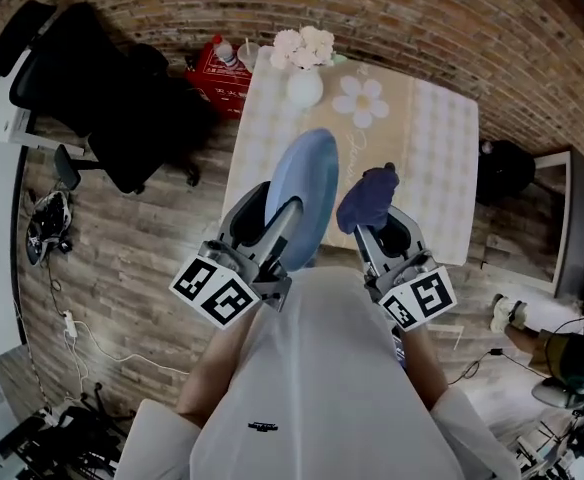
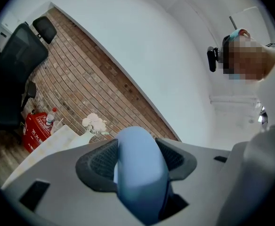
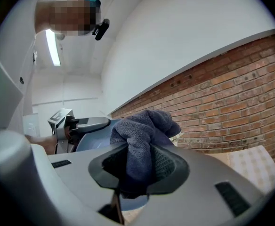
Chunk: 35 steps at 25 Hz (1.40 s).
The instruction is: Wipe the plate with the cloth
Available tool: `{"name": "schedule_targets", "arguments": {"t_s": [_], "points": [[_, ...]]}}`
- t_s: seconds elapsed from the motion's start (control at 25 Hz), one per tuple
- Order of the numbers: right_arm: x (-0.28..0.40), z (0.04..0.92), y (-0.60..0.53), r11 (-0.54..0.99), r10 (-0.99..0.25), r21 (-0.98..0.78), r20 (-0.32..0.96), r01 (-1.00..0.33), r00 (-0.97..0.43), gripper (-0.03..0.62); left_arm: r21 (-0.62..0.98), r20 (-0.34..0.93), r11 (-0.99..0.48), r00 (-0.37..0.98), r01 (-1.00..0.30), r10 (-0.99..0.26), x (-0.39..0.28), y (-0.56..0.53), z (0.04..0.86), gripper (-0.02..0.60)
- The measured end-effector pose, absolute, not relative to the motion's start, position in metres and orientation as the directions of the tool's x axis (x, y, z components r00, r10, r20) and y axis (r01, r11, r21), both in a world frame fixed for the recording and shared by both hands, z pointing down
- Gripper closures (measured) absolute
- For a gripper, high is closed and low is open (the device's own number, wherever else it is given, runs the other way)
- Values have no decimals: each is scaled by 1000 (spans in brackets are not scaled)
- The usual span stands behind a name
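A light blue plate (image 1: 305, 194) is held up on edge above the table, with my left gripper (image 1: 278, 226) shut on its lower rim. In the left gripper view the plate (image 2: 140, 168) fills the gap between the jaws. My right gripper (image 1: 374, 226) is shut on a bunched dark blue cloth (image 1: 368, 198), which hangs just right of the plate, a small gap apart in the head view. The cloth (image 3: 144, 140) bulges out of the jaws in the right gripper view, with the plate (image 3: 97, 138) and the left gripper (image 3: 81, 126) behind it.
Below lies a table (image 1: 434, 158) with a checked and flower-print cover, a white vase of flowers (image 1: 304, 68) at its far end. A black office chair (image 1: 92, 88) and a red box (image 1: 222, 73) stand to the left. A brick wall (image 1: 372, 8) lies beyond.
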State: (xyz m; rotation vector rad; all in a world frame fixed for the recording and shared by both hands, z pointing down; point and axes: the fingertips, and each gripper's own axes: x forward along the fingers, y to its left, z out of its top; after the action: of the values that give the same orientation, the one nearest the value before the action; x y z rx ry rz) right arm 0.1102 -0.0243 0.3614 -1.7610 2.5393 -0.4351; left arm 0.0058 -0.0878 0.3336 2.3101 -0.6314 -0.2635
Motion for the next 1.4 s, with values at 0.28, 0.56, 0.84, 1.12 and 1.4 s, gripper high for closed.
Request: {"name": "schedule_targets", "arguments": {"t_s": [0.28,0.56,0.84,1.12,1.4], "points": [[89,360,-57,402,-893,-232,114,-886,-435,480,688,-10,-634,869,-352,-494,19,-107,330,331],[70,358,-67,478,-858,-215,94,-851,-505,480,673,-26,-666,889,-322,-456,29,-97,331,331],[47,354,-71,538,-827,-176,78,-824,-557,480,663,-40,-688,904,-295,-426,28,-82,325,331],[45,355,-77,497,-854,-167,77,-851,-514,480,658,-40,-702,919,-271,-392,28,-65,329,331],[59,358,-87,410,-897,-166,103,-897,-430,480,659,-80,-711,918,-243,-389,16,-58,318,331]]}}
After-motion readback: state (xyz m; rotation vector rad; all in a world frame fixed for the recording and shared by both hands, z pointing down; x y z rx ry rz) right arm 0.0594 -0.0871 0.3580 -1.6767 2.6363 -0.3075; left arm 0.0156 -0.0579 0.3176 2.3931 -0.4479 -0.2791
